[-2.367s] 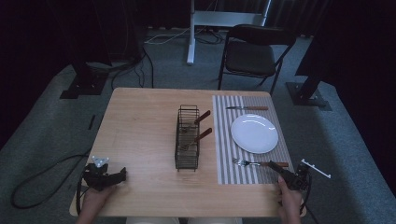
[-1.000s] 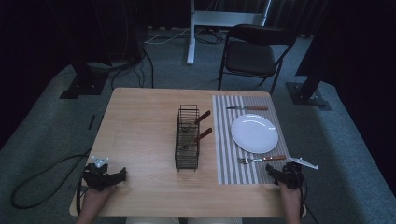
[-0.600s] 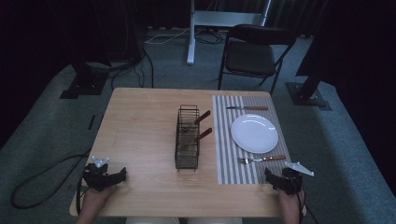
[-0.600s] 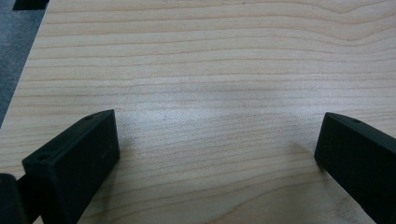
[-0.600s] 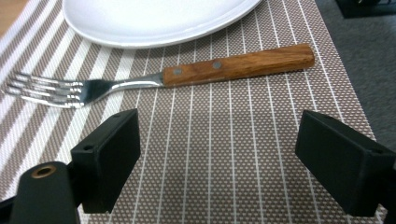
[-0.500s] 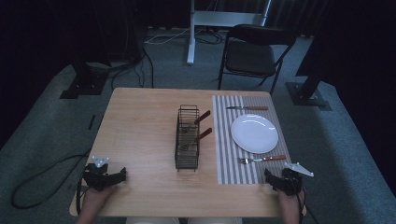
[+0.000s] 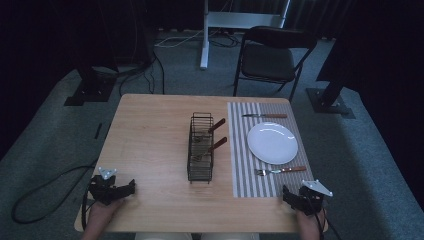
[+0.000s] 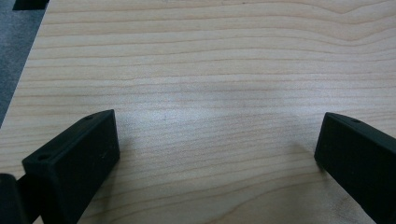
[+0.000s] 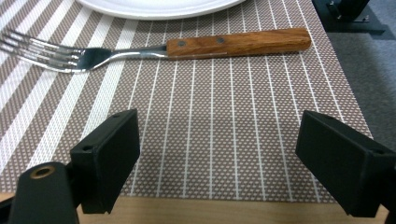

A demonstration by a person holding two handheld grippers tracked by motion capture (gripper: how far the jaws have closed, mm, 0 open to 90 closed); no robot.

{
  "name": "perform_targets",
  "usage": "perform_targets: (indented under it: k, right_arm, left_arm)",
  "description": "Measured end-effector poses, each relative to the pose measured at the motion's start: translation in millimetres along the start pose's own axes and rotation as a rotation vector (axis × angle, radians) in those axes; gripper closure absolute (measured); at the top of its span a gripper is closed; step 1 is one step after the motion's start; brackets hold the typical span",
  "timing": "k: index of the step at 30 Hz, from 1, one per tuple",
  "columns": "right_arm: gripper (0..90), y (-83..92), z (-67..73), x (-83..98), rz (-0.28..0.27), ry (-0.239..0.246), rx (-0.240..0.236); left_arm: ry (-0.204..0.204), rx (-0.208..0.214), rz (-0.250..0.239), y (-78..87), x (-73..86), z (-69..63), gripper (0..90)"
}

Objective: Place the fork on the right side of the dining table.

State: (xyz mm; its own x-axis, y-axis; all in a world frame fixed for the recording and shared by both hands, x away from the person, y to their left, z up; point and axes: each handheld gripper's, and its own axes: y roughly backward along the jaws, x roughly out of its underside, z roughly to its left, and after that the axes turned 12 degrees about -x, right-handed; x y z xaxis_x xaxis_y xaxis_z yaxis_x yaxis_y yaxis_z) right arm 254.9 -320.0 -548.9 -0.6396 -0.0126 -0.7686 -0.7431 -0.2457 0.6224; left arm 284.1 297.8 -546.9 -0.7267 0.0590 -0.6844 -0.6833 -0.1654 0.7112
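Place setting, fork [image 9: 159,49] laid beside plate [image 7: 272,143] — your right gripper [image 9: 217,158] and left gripper [image 8: 217,154] rest wide open, empty (likely between steps); next, reach for the rack [image 7: 201,147].

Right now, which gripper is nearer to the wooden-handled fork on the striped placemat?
Right. The right gripper sits just before the wooden-handled fork, jaws open; the left gripper rests at the table's opposite near corner, beyond the wire basket.
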Motion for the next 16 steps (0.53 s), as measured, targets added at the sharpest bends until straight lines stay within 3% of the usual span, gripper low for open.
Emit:
perform_targets:
  k: [7,10,16]
  right_arm:
    - [13.4,-1.8,1.6,0.8,0.043,-0.013,0.065]
    - [13.4,-1.4,2.8,1.3,0.046,0.002,0.069]
    - [13.7,-0.9,1.4,1.7,0.049,-0.013,0.055]
  left_arm:
    - [0.001,0.000,0.000,0.0,0.0,-0.1,0.3]
    - [0.000,0.000,0.000,0.0,0.0,0.0,0.3]
    - [0.000,0.000,0.000,0.0,0.0,0.0,0.2]
